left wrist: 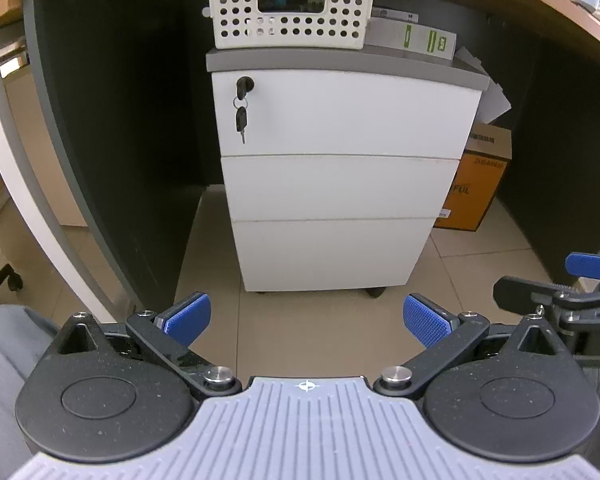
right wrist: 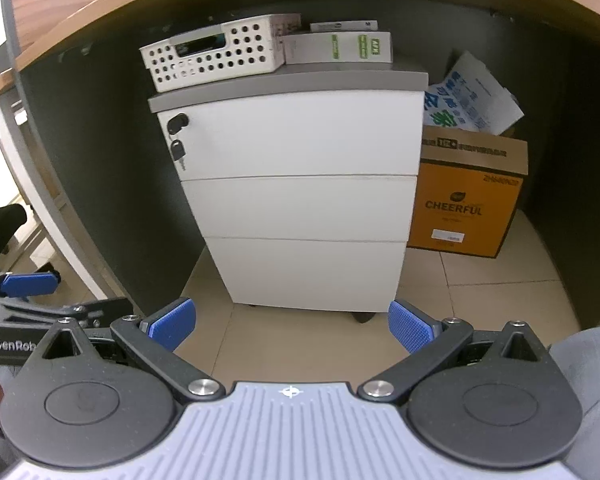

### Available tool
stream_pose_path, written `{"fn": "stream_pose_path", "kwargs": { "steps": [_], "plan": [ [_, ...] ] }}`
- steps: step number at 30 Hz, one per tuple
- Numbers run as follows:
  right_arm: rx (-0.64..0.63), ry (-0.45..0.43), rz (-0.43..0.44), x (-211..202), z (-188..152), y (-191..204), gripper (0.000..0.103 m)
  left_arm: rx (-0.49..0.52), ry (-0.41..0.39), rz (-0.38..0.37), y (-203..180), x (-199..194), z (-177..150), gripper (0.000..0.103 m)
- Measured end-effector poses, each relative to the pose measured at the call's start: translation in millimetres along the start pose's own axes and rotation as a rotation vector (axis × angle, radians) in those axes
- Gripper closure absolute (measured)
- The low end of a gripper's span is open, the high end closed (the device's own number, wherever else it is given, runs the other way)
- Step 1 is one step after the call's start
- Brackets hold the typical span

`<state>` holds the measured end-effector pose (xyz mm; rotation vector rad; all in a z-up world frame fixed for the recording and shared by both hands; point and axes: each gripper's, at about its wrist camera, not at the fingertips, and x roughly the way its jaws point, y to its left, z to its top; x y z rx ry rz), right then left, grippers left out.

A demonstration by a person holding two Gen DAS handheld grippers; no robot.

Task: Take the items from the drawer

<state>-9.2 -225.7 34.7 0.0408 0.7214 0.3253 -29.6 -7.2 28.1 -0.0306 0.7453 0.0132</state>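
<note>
A white three-drawer cabinet [left wrist: 340, 176] stands on the tile floor under a wooden desk; it also shows in the right wrist view [right wrist: 300, 200]. All three drawers are shut. A key [left wrist: 242, 118] hangs from the lock at the top drawer's left corner. My left gripper [left wrist: 308, 320] is open and empty, some way in front of the cabinet's base. My right gripper [right wrist: 292, 322] is open and empty, at a similar distance and to the right of the left one. What is inside the drawers is hidden.
A white perforated basket [left wrist: 292, 18] and flat boxes [left wrist: 412, 36] sit on the cabinet top. An orange CHEERFUL carton [right wrist: 466, 196] stands right of the cabinet, papers behind it. Dark desk panels close in both sides. A chair caster [left wrist: 14, 282] is at far left.
</note>
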Motion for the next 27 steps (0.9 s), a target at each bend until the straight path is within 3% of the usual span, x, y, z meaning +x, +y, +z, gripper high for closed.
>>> {"fn": "stream_pose_path", "kwargs": {
  "steps": [20,27],
  "plan": [
    [-0.019,0.001,-0.022,2.4,1.4,-3.5,0.0,0.019,0.012,-0.003,-2.1,5.8,4.1,0.0],
    [-0.021,0.0,-0.019,2.5,0.8,-3.0,0.0,0.022,0.006,0.031,0.2,5.9,4.5,0.0]
  ]
}}
